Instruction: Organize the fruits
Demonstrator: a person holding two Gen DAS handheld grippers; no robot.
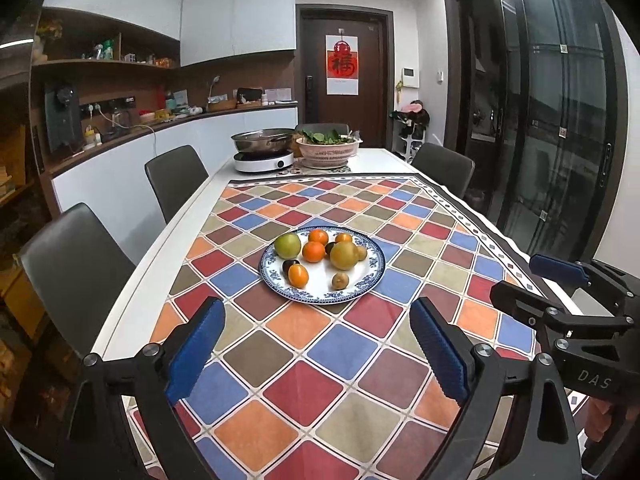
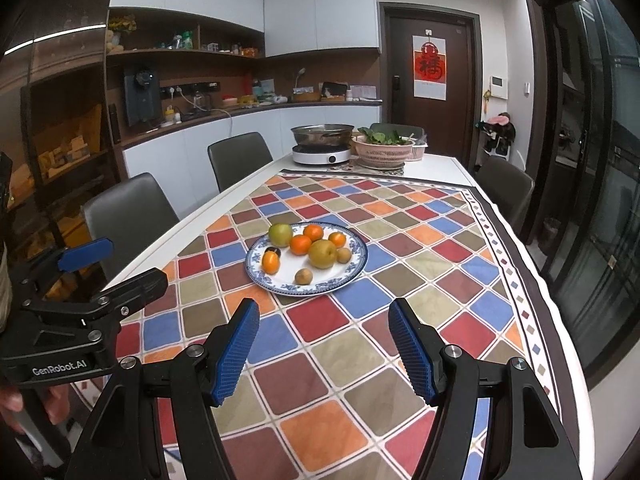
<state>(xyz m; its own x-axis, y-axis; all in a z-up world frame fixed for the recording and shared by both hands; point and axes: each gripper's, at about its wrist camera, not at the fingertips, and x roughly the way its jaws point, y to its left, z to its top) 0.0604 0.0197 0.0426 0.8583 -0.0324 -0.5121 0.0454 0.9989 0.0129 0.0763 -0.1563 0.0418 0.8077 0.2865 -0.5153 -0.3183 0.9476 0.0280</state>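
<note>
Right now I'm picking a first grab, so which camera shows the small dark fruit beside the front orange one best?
The right wrist view: the dark fruit shows on the plate, touching the orange fruit. The left wrist view shows it too, partly hidden behind that orange fruit. Both grippers, left and right, are open and empty.
</note>
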